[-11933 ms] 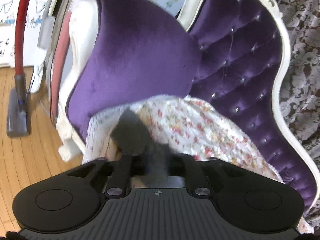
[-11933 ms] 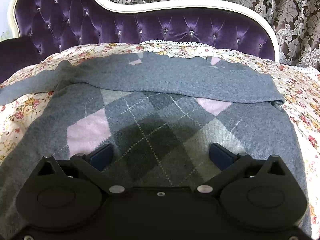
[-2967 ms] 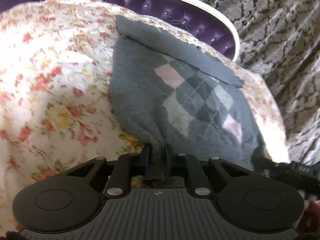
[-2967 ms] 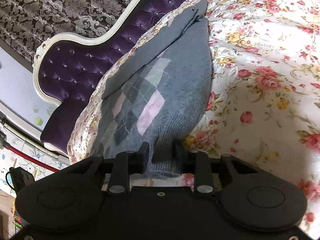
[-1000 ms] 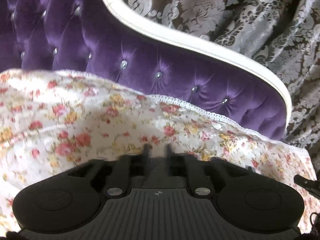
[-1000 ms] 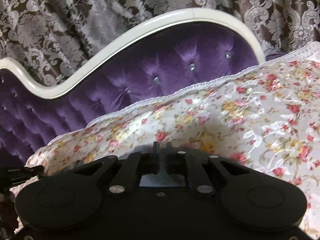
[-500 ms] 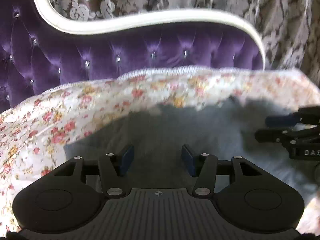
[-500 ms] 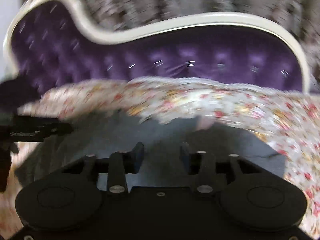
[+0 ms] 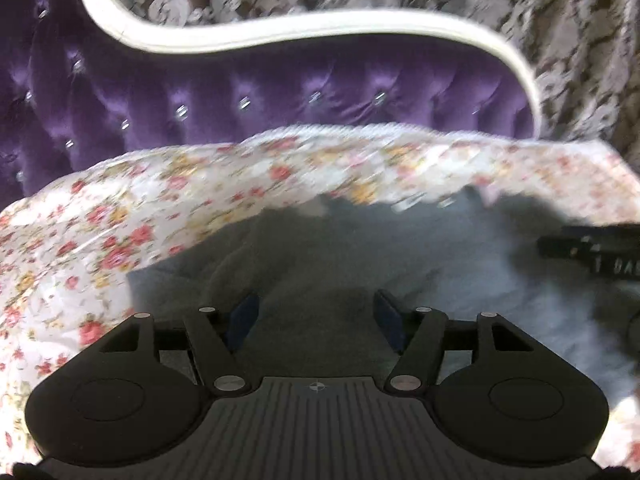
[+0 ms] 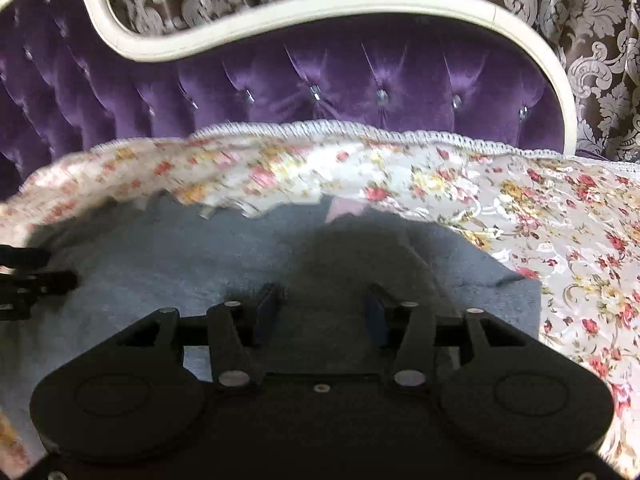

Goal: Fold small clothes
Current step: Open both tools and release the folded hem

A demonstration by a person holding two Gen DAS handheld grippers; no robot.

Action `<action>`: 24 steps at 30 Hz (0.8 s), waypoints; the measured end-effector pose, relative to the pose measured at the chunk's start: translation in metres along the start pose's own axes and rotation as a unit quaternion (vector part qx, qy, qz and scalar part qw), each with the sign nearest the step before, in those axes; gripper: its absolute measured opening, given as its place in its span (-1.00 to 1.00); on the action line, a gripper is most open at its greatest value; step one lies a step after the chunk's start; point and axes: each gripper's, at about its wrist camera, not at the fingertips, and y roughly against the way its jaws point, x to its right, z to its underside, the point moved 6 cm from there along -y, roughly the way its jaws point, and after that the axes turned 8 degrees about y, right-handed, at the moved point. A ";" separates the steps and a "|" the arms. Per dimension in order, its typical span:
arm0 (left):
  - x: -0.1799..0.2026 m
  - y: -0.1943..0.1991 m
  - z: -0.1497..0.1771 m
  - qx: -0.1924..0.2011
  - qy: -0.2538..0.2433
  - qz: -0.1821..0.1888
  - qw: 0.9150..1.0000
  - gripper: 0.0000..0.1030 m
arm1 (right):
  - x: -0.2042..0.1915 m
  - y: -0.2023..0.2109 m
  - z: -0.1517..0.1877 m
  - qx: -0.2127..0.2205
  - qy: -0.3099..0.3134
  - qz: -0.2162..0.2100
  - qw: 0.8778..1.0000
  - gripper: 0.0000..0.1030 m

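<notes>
Left gripper (image 9: 316, 316) is seen with jaws apart, just opened wider, nothing pinched; grey knit lies under the gap, not pressed by the pads. Right gripper (image 10: 320, 308) likewise: jaws spread, just opened further, sweater below and free.

The grey sweater (image 9: 360, 264) is laid flat on the floral bedspread (image 9: 120, 216), plain grey side up, a pink diamond peeking at the far edge (argyle face judged folded under). A fold is judged just released; a further fold and smoothing are probably left.

Far hem is ragged, near the spread's lace trim (image 10: 360, 128); the purple tufted headboard (image 10: 320, 76) rises just beyond. Open spread is available at the outer side of each gripper; little room forward.
</notes>
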 end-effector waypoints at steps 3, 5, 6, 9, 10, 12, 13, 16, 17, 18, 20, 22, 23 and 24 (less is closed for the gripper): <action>0.024 0.006 -0.004 0.003 -0.014 0.016 1.000 0.21 | -0.008 0.026 0.001 0.033 -0.013 -0.014 0.999 0.16; 0.038 0.002 -0.006 0.001 -0.018 0.021 1.000 0.21 | -0.013 0.044 0.006 0.049 -0.027 -0.029 0.998 0.25; 0.042 -0.002 -0.007 0.000 -0.018 0.020 1.000 0.21 | -0.016 0.052 0.011 0.054 -0.031 -0.035 0.997 0.33; 0.049 -0.017 -0.006 -0.018 -0.001 0.013 1.000 0.21 | -0.021 0.075 0.025 0.062 -0.032 -0.040 0.997 0.35; 0.049 -0.024 -0.005 -0.027 0.012 0.011 0.999 0.21 | -0.021 0.083 0.031 0.062 -0.032 -0.041 0.997 0.35; 0.049 -0.034 0.000 -0.041 0.027 0.006 0.999 0.21 | -0.017 0.095 0.041 0.062 -0.039 -0.042 0.996 0.37; 0.049 -0.039 0.002 -0.045 0.030 0.000 0.999 0.21 | -0.015 0.101 0.046 0.059 -0.043 -0.042 0.996 0.38; 0.054 -0.043 0.008 -0.034 0.009 -0.019 0.999 0.26 | -0.006 0.112 0.058 0.056 -0.050 -0.039 0.996 0.42; 0.055 -0.043 0.010 -0.032 0.004 -0.023 0.999 0.30 | -0.003 0.114 0.061 0.055 -0.054 -0.037 0.996 0.43; 0.055 -0.045 0.012 -0.030 0.006 -0.025 0.999 0.33 | 0.002 0.117 0.062 0.055 -0.059 -0.036 0.996 0.46; 0.054 -0.046 0.015 -0.023 0.011 -0.025 0.999 0.37 | 0.012 0.119 0.065 0.057 -0.074 -0.037 0.995 0.52; 0.054 -0.047 0.018 -0.015 0.014 -0.028 0.999 0.39 | 0.024 0.119 0.069 0.056 -0.097 -0.036 0.993 0.54; 0.055 -0.047 0.018 -0.014 0.014 -0.030 0.999 0.40 | 0.030 0.119 0.070 0.056 -0.109 -0.035 0.992 0.56; 0.056 -0.048 0.018 -0.016 0.014 -0.031 0.999 0.40 | 0.037 0.117 0.072 0.055 -0.123 -0.034 0.990 0.61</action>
